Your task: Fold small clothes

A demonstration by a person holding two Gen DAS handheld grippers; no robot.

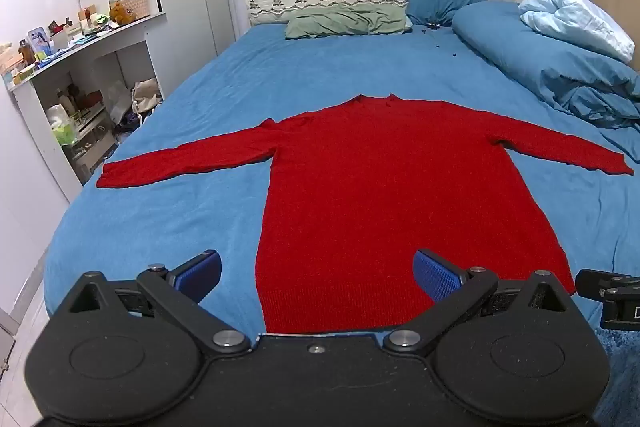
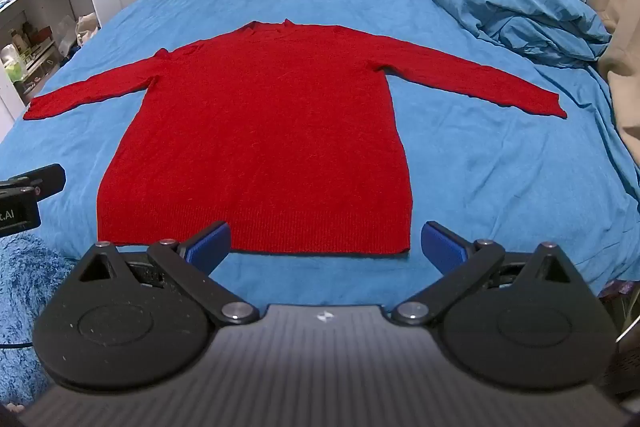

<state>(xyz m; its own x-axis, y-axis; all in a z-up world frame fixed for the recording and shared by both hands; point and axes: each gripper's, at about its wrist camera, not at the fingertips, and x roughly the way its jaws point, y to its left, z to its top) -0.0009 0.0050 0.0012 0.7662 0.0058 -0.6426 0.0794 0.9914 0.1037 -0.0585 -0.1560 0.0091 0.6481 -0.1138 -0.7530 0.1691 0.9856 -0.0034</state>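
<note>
On the wide blue-sheeted bed [image 2: 500, 167], the red long-sleeved knit sweater [image 2: 264, 131] lies flat, sleeves spread left and right, hem nearest. Left gripper [image 1: 318, 277] and right gripper [image 2: 326, 243] hover wide, empty. Pinch one sleeve cuff; fold it squarely across the body.

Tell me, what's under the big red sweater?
The red sweater lies flat on the blue bedsheet, which shows all around it. Whatever is directly beneath the sweater is covered, but nothing bulges there.
</note>
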